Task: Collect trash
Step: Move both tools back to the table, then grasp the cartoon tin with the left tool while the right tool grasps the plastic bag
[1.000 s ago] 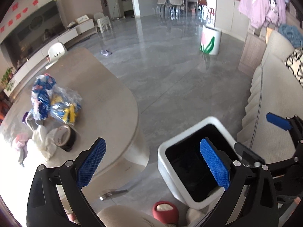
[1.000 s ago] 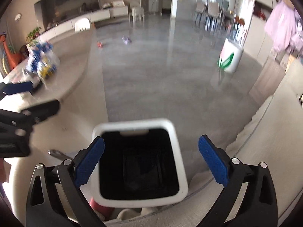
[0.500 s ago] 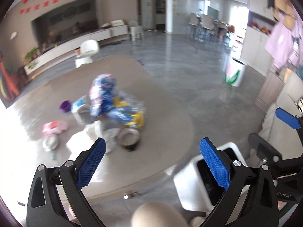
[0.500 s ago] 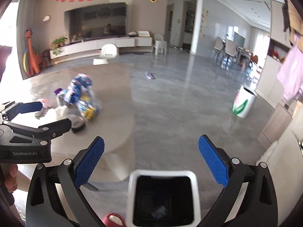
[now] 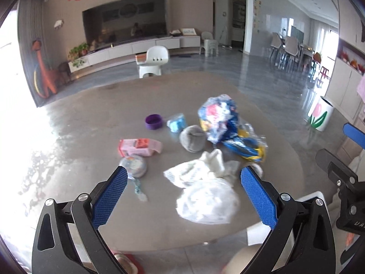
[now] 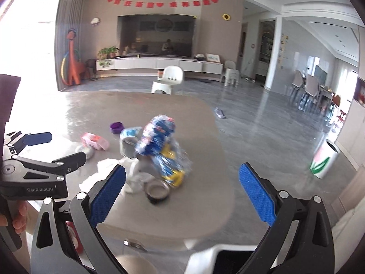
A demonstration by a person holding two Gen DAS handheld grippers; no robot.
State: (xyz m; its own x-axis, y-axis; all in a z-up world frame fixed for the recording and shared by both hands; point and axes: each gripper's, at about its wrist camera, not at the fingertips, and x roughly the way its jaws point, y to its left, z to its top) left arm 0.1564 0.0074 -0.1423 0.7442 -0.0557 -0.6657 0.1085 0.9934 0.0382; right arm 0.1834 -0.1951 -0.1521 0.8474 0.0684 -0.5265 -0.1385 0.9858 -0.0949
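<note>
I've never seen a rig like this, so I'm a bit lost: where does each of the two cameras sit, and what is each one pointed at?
Left wrist: sits on the left gripper, facing forward over the table at the white plastic bag; its open blue-padded fingers show, with the right gripper at the right edge.
Right wrist: sits on the right gripper, facing the roll of tape and blue snack bag; its open fingers, the left gripper and a hand show.
Shared: the table, the trash pile, purple cap, white bin.

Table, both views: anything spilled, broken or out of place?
Nothing spilled or broken shows. Litter sits clustered on the table: crumpled white bag, blue wrapper bundle, pink packet, purple cap. One stray scrap lies on the floor past the table's far edge.
</note>
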